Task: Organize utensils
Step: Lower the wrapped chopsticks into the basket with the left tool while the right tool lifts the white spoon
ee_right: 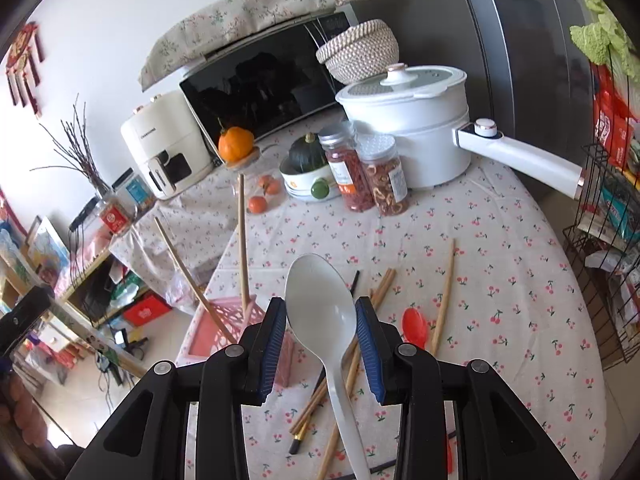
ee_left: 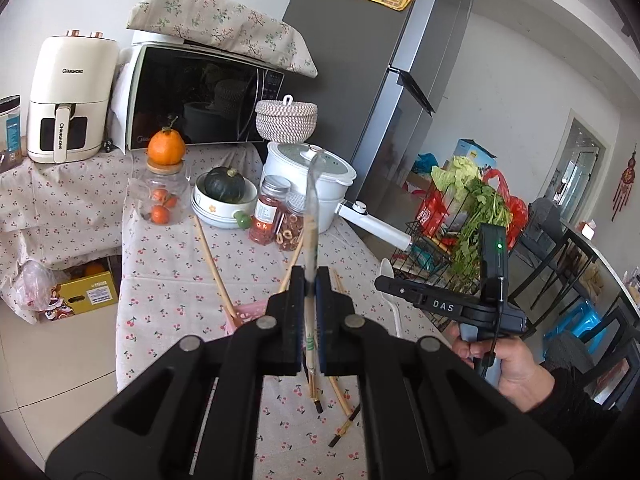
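Observation:
My left gripper [ee_left: 310, 280] is shut on a pair of chopsticks in a clear wrapper [ee_left: 310, 216] and holds it upright above the table. My right gripper [ee_right: 322, 312] is shut on the bowl of a white plastic spoon [ee_right: 320, 300], lifted off the cloth; it also shows in the left wrist view [ee_left: 404, 292]. Several wooden chopsticks [ee_right: 442, 300] and a red spoon [ee_right: 414, 326] lie loose on the cherry-print tablecloth [ee_right: 500, 280]. A pink utensil basket [ee_right: 218, 332] at the table's left edge holds two chopsticks [ee_right: 242, 240] standing tilted.
At the back of the table stand a white pot with a long handle [ee_right: 420, 120], two spice jars [ee_right: 368, 176], a bowl with a squash [ee_right: 308, 168], a glass jar topped by an orange [ee_left: 166, 184], a microwave [ee_left: 200, 100] and an air fryer [ee_left: 68, 100]. A wire rack of vegetables [ee_left: 452, 224] stands right.

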